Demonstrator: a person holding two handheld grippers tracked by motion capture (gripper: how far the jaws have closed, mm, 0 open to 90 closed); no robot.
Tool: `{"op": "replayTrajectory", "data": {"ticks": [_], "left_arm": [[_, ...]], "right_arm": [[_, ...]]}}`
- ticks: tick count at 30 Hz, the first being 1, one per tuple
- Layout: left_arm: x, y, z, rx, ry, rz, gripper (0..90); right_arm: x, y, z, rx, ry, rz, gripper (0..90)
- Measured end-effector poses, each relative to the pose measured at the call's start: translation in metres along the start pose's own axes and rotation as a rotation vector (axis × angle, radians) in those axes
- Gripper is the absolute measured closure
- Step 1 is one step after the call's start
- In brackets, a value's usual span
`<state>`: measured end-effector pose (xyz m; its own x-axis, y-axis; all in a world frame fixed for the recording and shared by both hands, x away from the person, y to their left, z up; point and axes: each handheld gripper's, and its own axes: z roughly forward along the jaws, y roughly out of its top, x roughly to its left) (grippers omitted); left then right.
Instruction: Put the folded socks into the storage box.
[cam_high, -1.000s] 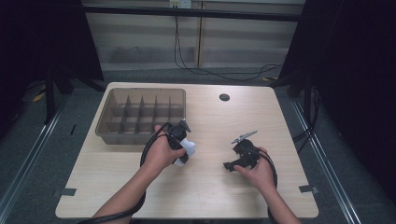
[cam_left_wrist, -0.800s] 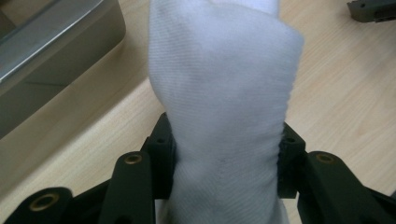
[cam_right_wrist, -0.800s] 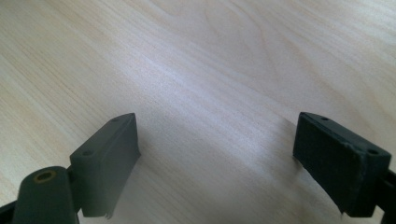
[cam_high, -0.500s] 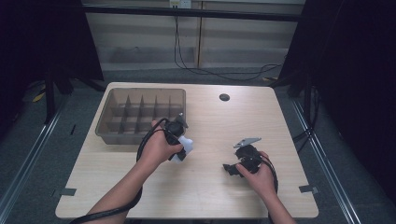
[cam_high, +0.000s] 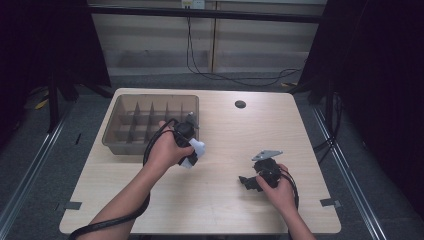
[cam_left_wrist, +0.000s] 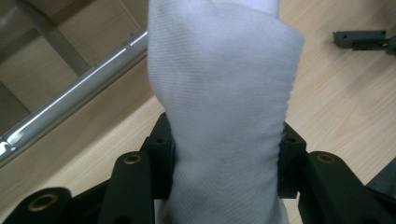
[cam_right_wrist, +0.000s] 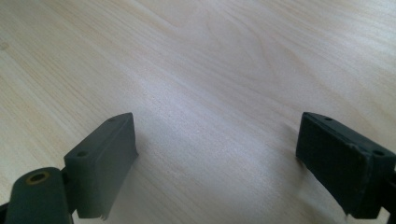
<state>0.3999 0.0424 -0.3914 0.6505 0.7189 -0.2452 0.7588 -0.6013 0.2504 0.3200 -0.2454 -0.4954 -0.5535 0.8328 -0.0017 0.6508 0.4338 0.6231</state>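
My left tool (cam_high: 192, 150) clamps the rolled white sock (cam_left_wrist: 224, 112), held just beside the divided tray (cam_high: 127, 145). Right tool (cam_high: 250, 182) gapes empty on the bench (cam_right_wrist: 210, 56). I'd lift clear of the rim, centre over one compartment, then release.

Left tool (cam_high: 192, 150) clamped, right tool (cam_high: 248, 182) agape.

I could read no text, label, brand, number or sign on anything in front of me at that moment.
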Motion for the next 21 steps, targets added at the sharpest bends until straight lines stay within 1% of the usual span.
{"op": "replayTrajectory", "data": {"ticks": [6,7,12,14,16,19,21], "left_arm": [[0.004,0.003,-0.008,-0.008,0.001,-0.006,53.8],[0.004,0.004,-0.01,-0.006,0.002,-0.009,53.8],[0.009,0.007,-0.017,-0.009,-0.008,-0.03,54.2],[0.01,0.008,-0.019,-0.008,0.003,-0.03,54.3],[0.012,0.009,-0.022,-0.02,0.002,-0.035,54.3],[0.013,0.011,-0.025,-0.022,0.007,-0.04,54.4],[0.014,0.013,-0.026,-0.023,0.003,-0.045,54.4]], "right_arm": [[0.001,-0.002,-0.001,-0.009,-0.003,0.009,11.8],[0.001,-0.002,-0.001,-0.009,-0.009,0.007,11.8],[0.002,-0.002,-0.001,-0.012,-0.009,0.011,11.8],[0.002,-0.002,0.0,-0.014,-0.008,0.013,11.7],[0.002,-0.002,0.0,-0.013,-0.011,0.018,11.7],[0.002,-0.002,0.0,-0.016,-0.011,0.018,11.7],[0.002,-0.002,0.0,-0.018,-0.012,0.017,11.7]]}}
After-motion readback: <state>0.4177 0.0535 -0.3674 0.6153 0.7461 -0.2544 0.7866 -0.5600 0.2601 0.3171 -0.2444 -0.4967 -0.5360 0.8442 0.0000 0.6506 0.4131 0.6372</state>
